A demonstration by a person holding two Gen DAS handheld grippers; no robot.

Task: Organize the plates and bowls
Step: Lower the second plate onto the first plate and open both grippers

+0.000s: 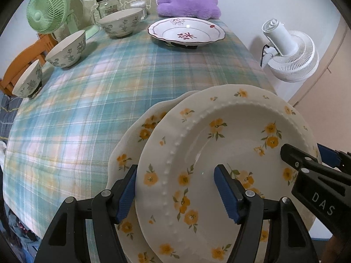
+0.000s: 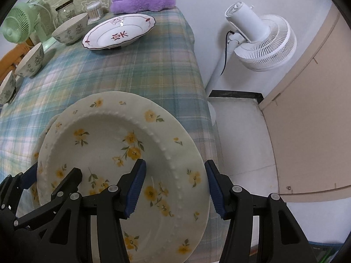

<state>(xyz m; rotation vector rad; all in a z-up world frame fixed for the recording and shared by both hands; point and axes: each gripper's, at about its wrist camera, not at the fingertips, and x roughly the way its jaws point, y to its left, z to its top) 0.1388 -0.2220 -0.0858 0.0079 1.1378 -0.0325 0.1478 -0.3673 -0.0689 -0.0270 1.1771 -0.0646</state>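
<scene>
Straddling the rim of the top yellow-flower plate (image 1: pixel 219 153), left gripper (image 1: pixel 175 195) has one blue pad outside the plate's left edge and the other over its inner surface; jaws part-open, and whether the pads actually pinch the rim can't be told. Right gripper (image 2: pixel 175 188) does the same on the plate's right side: one pad over the inner surface, one off the outer edge, wide gap, no visible clamp. Top plate sits tilted over a second yellow-flower plate (image 1: pixel 131 140) at the near corner of the plaid tablecloth (image 1: pixel 87 114). Far side: red-pattern plate (image 1: pixel 186 30), well apart from the stack. Three floral bowls (image 1: pixel 68 49) line the left edge, upright, not touching. Behind them: green fan (image 1: pixel 47 12), glass jar (image 1: pixel 108 5), purple plush (image 1: pixel 188 4). White fan (image 2: pixel 258 37) stands off the table to the right.
</scene>
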